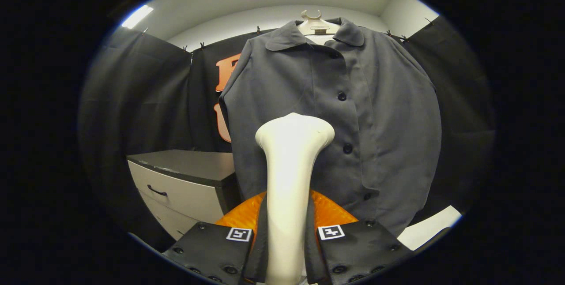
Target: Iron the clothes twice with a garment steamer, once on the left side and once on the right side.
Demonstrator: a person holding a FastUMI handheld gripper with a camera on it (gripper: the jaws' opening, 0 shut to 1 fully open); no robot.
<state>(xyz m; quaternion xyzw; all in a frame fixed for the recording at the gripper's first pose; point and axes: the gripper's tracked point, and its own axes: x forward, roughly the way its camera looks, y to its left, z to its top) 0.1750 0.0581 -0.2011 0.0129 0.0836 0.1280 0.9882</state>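
While clamped from both sides on the white garment steamer point(289, 196), gripper point(287, 249) nearly closed, jaws narrowed to the handle's width, both fingers pressed against it. Steamer handle upright between fingers, flared head beyond fingertips, aimed at grey jacket point(353, 121), near its front, left of the button row; contact with fabric unclear. Jacket buttoned, draped on cream hanger point(315, 22), hung before black booth cloth. Orange object point(329, 212) low behind the handle, just ahead of fingers, partly hidden, identity unclear. Grey-topped drawer cabinet point(185, 183) left of jacket hem, dark handle on drawer front. White flat patch point(430, 230) under the jacket's right side.
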